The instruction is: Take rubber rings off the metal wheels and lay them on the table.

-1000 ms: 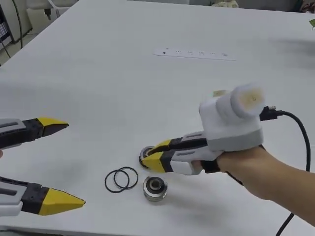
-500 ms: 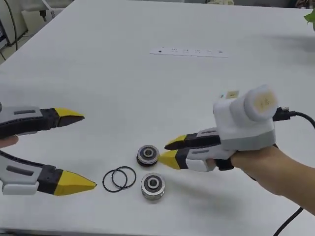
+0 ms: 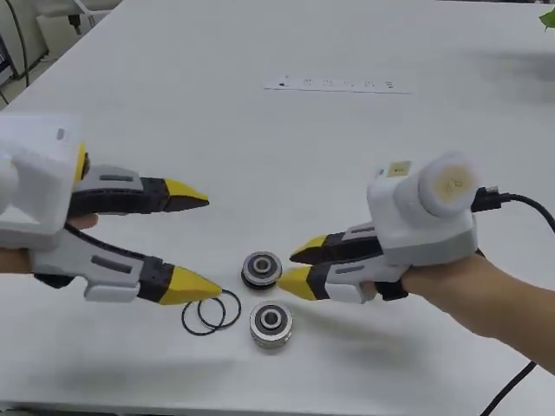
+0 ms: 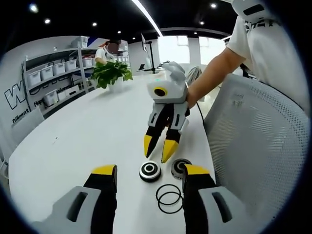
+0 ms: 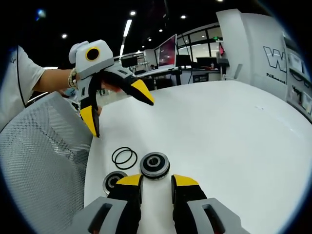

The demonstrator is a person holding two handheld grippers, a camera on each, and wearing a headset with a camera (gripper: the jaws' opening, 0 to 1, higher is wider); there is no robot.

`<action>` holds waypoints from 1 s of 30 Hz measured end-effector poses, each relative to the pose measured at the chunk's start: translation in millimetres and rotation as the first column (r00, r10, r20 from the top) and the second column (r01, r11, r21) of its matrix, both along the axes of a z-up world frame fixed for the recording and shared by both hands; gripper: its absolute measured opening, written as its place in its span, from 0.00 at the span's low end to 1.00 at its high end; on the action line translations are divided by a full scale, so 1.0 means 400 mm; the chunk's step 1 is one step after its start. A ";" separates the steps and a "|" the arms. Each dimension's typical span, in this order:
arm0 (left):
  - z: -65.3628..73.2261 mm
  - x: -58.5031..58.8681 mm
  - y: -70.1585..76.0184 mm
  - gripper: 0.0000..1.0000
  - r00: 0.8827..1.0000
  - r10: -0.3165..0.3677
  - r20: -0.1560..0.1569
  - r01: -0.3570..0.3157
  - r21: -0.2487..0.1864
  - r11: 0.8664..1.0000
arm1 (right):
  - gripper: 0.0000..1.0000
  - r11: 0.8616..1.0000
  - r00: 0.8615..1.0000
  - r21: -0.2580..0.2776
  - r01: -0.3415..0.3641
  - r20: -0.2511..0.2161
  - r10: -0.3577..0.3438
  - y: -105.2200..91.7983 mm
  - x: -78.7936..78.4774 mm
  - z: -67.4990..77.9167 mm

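Note:
Two metal wheels lie near the white table's front edge: one with a dark rim (image 3: 261, 269) (image 4: 150, 171) (image 5: 155, 165), and a silvery one (image 3: 270, 322) (image 4: 181, 166) (image 5: 115, 181) just in front of it. Two loose black rubber rings (image 3: 211, 312) (image 4: 169, 198) (image 5: 125, 156) lie overlapping on the table, left of the silvery wheel. My left gripper (image 3: 211, 243) (image 4: 150, 173) (image 5: 122, 116) is wide open, its tips left of the wheels and above the rings. My right gripper (image 3: 290, 267) (image 5: 157, 181) (image 4: 160, 148) is slightly open and holds nothing, its tips just right of the dark-rimmed wheel.
A flat white strip (image 3: 334, 84) lies far back on the table (image 3: 260, 156). A black cable (image 3: 520, 208) trails from my right gripper. The table's front edge runs just below the wheels. A mesh chair back (image 4: 253, 146) and a green plant (image 4: 111, 73) stand nearby.
My right gripper has drawn back to the right off the dark-rimmed wheel, leaving it on the table. My left gripper has moved right, closer to the wheels and rings.

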State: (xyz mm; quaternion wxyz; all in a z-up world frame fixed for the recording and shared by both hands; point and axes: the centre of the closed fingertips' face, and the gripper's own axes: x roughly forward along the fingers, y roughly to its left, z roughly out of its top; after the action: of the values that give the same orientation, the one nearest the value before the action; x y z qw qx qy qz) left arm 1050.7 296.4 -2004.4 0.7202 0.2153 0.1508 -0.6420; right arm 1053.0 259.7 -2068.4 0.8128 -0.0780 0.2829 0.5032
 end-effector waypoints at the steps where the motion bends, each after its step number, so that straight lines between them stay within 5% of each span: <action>1: -0.003 0.002 -0.007 0.48 1.000 -0.002 -0.002 0.002 -0.001 1.000 | 0.20 1.000 1.000 -0.001 -0.001 0.000 0.001 0.001 0.000 -0.001; 13: -0.070 0.019 -0.064 0.33 0.999 -0.016 -0.032 0.017 0.024 1.000 | 0.21 1.000 1.000 0.005 -0.017 0.005 0.017 0.010 0.004 -0.006; 22: -0.119 0.031 -0.075 0.18 0.999 -0.029 -0.030 0.031 0.069 0.997 | 0.22 0.999 0.999 -0.010 -0.042 0.017 0.042 0.016 0.002 -0.010; 25: -0.127 0.031 -0.078 0.13 0.998 -0.010 -0.066 0.014 0.060 0.998 | 0.22 0.999 0.999 -0.007 -0.043 0.016 0.043 0.018 0.001 -0.010; 28: -0.148 0.024 -0.070 0.13 0.998 -0.024 -0.050 0.029 0.103 0.994 | 0.23 0.999 0.999 -0.011 -0.048 0.020 0.049 0.019 0.001 -0.013; 30: -0.141 0.025 -0.073 0.12 0.998 -0.011 -0.065 0.016 0.077 0.997 | 0.23 0.999 0.998 -0.015 -0.051 0.022 0.051 0.019 0.000 -0.015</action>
State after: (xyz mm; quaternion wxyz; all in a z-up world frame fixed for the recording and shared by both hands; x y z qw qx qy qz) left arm 1060.9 267.1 -2061.0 0.7017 0.2230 0.1973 -0.6473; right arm 1053.0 267.4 -2074.4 0.8022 -0.0967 0.2752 0.5209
